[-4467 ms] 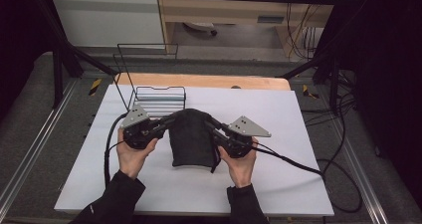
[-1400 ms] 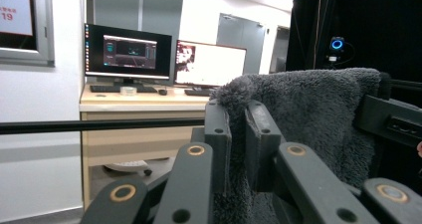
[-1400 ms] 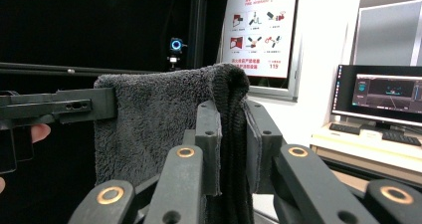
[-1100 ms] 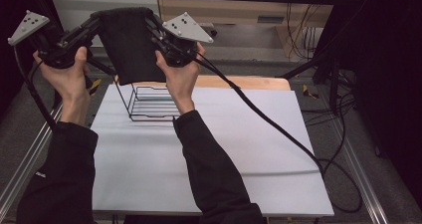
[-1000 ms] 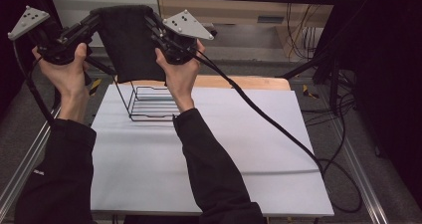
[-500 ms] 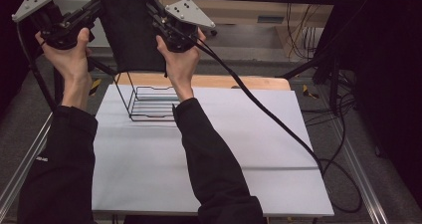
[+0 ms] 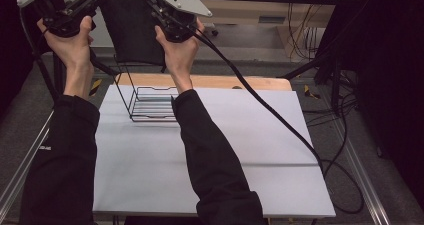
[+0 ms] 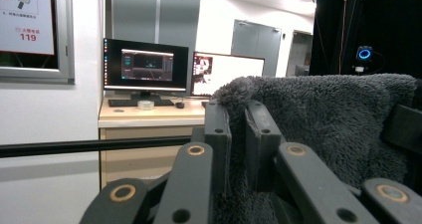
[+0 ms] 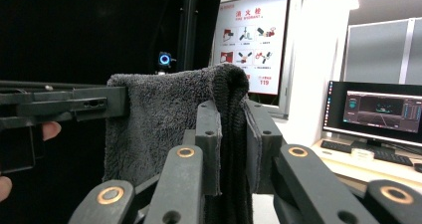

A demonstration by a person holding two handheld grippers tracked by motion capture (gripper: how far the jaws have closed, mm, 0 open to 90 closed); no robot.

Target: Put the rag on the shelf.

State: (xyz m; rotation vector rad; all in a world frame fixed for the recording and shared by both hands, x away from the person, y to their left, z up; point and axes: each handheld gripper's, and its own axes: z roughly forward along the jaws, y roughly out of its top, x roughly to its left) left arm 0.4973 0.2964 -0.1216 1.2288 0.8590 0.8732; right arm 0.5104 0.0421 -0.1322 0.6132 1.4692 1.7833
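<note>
A dark grey fleecy towel [image 7: 132, 25] is held stretched between the two claws, well above the table. The left gripper [image 7: 87, 5] is seen clamped on one top corner: in the left gripper view its jaws are nearly closed with a fold of the towel [image 8: 323, 129] pinched between the pads. The right gripper [image 7: 157, 7] is clamped likewise on the other top corner; in the right gripper view the towel [image 9: 164, 129] edge is gripped between near-closed jaws and the cloth is spread away toward the left gripper [image 9: 59, 107], whose black frame is seen at the far edge with fingertips behind it. The cloth hangs down flat from both claws. Below the claws a white table top [image 7: 240, 155] is seen, with a bare wooden strip [image 7: 225, 81] along its far edge. A black wire rack [image 7: 147, 102] stands on the table almost straight under the hanging towel, nearer the left claw's side; the towel's lower hem appears to end above the rack's tall wire back, though contact cannot be ruled out from the high view. A black cable [image 7: 260, 105] is trailed from the right gripper across the table to its far right corner. Beyond the claws the room is shown: a desk with two lit monitors [image 8: 144, 67], grey wall panels, a wall poster [image 9: 251, 47] and black curtains at the right.
</note>
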